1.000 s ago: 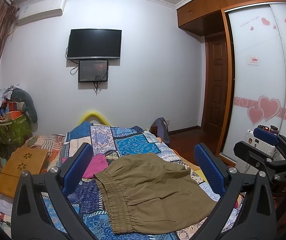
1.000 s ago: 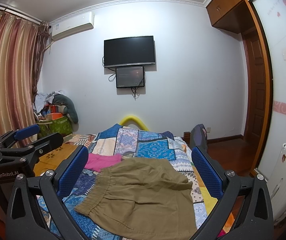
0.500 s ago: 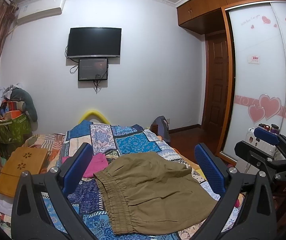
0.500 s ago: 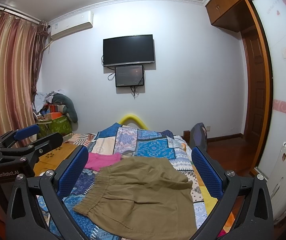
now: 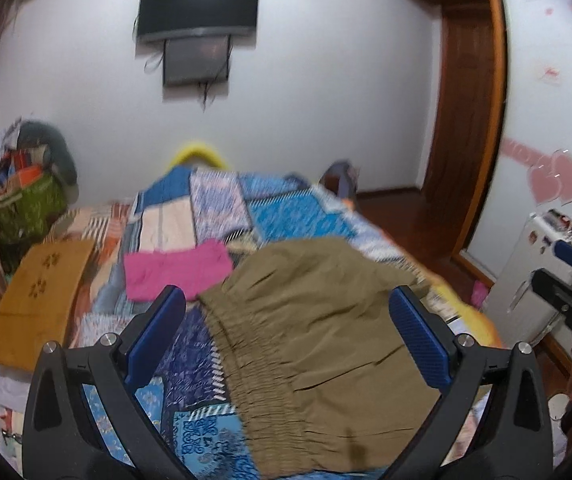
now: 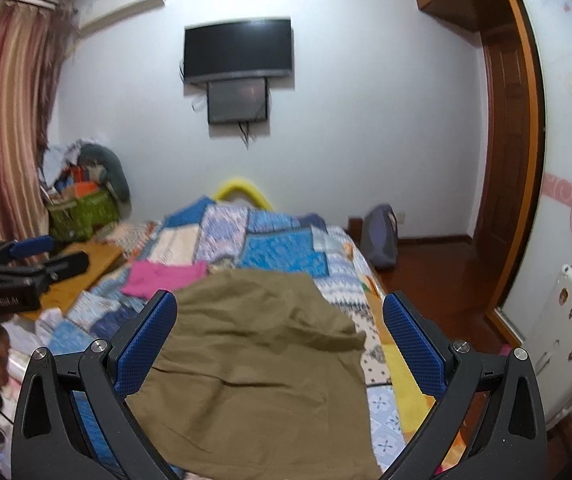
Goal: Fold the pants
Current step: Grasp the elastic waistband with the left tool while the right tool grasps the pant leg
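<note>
Home bedroom, patchwork-quilted bed (image 6: 286, 248), wall television (image 6: 238, 48), striped curtains (image 6: 6, 120), wardrobe (image 5: 545, 100)

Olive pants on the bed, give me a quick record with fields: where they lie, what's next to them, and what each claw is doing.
item: olive pants
state: spread on the patchwork quilt, wrinkled, not yet folded
waistband: elastic edge toward the left side in the left wrist view
neighbour: pink garment beyond the waistband corner; contact unclear
left claw: open, above the pants, holding nothing
right claw: open, above the pants, holding nothing
image quality: both views motion-blurred
</note>
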A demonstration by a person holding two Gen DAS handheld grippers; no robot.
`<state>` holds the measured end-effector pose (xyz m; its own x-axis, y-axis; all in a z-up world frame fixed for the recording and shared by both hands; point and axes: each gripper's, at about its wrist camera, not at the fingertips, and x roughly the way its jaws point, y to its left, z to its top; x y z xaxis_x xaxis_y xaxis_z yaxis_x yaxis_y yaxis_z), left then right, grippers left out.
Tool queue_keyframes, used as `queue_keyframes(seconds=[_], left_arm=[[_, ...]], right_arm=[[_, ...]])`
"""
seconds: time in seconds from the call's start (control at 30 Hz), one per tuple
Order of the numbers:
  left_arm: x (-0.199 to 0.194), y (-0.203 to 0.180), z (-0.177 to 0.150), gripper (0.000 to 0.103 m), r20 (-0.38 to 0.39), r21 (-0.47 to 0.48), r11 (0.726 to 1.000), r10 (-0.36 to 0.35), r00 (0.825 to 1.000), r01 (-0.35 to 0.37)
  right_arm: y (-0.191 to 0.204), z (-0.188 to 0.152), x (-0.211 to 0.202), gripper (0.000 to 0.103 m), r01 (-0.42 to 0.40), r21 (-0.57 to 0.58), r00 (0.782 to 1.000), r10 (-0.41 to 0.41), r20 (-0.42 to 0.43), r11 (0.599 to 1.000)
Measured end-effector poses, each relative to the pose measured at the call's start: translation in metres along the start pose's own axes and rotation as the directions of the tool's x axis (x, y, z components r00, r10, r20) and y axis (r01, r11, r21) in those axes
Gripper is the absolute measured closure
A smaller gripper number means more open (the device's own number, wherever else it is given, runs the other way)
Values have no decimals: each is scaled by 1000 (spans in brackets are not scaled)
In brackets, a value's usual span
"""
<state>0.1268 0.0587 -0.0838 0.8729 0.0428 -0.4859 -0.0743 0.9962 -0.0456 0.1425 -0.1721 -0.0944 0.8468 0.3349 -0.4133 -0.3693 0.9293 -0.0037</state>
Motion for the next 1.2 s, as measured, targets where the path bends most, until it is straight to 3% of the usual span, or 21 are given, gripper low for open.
queue_keyframes(seconds=[0.13, 0.23, 0.37, 0.57, 0.63, 0.77, 0.87, 0.93, 0.97, 1.07, 1.1, 1.13, 1.2], left_arm=[[50, 15, -16, 0, -144, -39, 998, 32, 989, -38], [77, 31, -29, 0, -207, 25, 996, 91, 974, -87], [121, 33, -54, 0, -319, 22, 998, 55, 946, -51], [159, 44, -74, 0, -417, 23, 1000, 26, 908, -18], [169, 48, -76, 3, -443, 8, 1000, 14, 896, -11], [190, 56, -85, 12, -506, -43, 999, -36, 862, 16], [197, 58, -91, 15, -519, -66, 997, -66, 852, 37], [200, 58, -94, 16, -526, -66, 997, -73, 847, 45], [200, 59, -96, 17, -526, -71, 996, -82, 846, 52], [200, 61, -97, 20, -531, -71, 995, -95, 842, 68], [200, 61, -97, 20, -531, -64, 996, -92, 842, 69], [200, 61, -96, 20, -532, -49, 996, -84, 843, 68], [198, 59, -96, 20, -531, -15, 998, -66, 845, 68]], right_arm=[[-17, -18, 31, 0, 30, -10, 995, -30, -96, 1000], [-29, -30, 55, 0, 53, -12, 983, -54, -178, 999], [-44, -46, 83, 0, 65, -18, 962, -68, -264, 998], [-75, -61, 127, 3, 31, 56, 926, -8, -377, 998], [-87, -64, 141, 19, 24, 78, 913, 10, -409, 997], [-101, -68, 162, 21, -7, 93, 887, 49, -459, 996], [-107, -75, 177, 30, -36, 101, 868, 81, -491, 994], [-108, -81, 190, 47, -57, 116, 841, 110, -530, 992], [-108, -84, 196, 50, -54, 111, 834, 106, -541, 992], [-104, -86, 189, 63, -61, 66, 845, 87, -528, 996], [-103, -86, 185, 81, -64, 53, 844, 82, -529, 997], [-103, -86, 185, 91, -65, 52, 843, 83, -531, 997], [-102, -88, 179, 92, -74, 47, 841, 88, -534, 996]])
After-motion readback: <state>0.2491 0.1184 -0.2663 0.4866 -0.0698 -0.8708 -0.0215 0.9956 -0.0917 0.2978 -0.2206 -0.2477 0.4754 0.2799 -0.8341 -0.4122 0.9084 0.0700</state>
